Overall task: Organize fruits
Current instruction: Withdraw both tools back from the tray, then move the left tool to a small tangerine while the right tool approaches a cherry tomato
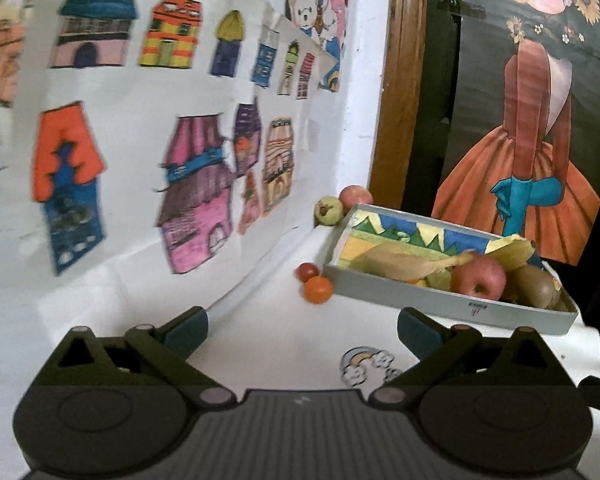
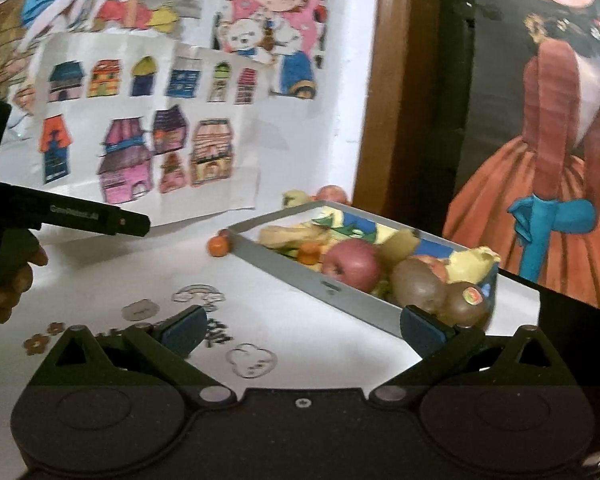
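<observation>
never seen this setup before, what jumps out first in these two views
The shallow grey tray heaped with fruit stands out, with a red apple and two kiwis at its near end. Behind it, bright house drawings cover the white wall, and a painting of a figure in an orange dress hangs on the right. A small orange fruit sits outside the tray's left corner, and both grippers, left and right, are open and empty.

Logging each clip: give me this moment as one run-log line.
left gripper: open, empty | right gripper: open, empty | shallow grey cardboard box: holds red apple, brown kiwis | small orange tomato: outside, on table
</observation>
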A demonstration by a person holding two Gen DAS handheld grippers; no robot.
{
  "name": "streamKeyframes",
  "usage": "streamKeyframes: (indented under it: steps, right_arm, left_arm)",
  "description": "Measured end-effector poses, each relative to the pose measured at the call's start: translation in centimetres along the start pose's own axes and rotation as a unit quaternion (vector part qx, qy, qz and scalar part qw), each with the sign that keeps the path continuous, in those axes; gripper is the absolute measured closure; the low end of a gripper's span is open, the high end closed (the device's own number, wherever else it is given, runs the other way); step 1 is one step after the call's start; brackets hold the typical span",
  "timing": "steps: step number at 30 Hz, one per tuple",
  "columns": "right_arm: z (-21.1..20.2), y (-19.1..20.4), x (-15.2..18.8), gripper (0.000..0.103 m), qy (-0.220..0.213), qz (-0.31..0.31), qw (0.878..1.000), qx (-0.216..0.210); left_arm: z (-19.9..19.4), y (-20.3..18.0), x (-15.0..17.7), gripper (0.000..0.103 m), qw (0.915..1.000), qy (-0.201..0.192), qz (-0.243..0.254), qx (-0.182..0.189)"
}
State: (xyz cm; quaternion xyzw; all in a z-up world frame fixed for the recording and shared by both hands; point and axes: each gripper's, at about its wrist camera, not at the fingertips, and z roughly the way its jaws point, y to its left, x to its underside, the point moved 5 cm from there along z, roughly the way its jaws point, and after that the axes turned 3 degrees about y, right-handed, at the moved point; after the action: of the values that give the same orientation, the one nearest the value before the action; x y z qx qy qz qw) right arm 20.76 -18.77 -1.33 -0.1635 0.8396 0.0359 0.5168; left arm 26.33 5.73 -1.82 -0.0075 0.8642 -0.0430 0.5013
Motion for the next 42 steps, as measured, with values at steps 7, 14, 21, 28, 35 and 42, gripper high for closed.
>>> streamKeyframes:
  steps: [7,14,21,28,35,42]
  right_arm:
    - [-0.4,2.8,-1.2,0.001,-0.008,-0.018,1.0,-0.007]
    - [-0.1,4.1,-2.4,0.001,-0.012,-0.043,0.999,-0.015]
    - [1.4,3.6,-6.6,0.001,-0.037,-0.115,0.99,-0.067]
    - [7.5,3.7,-11.4,0.001,0.001,-0.186,0.972,-0.144]
    - [15.9,5.1,-14.5,0.003,0.055,-0.209,0.956,-0.201]
    - [24.5,6.2,-16.2,0.016,0.135,-0.217,0.936,-0.243]
  left_arm:
    - [-1.8,2.1,0.6,0.0,1.0,-0.004,-0.001,-0.003]
    - [-1.8,3.3,1.0,0.0,1.0,0.0,-0.001,-0.004]
    - [-0.2,3.2,1.1,0.0,0.9998,0.003,0.009,0.016]
    - [2.4,2.8,0.6,0.0,0.9995,0.013,0.021,0.021]
    - [5.3,2.1,0.1,0.0,0.9989,0.023,0.037,0.019]
    - [7.9,0.7,-0.2,0.0,0.9974,0.024,0.065,0.021]
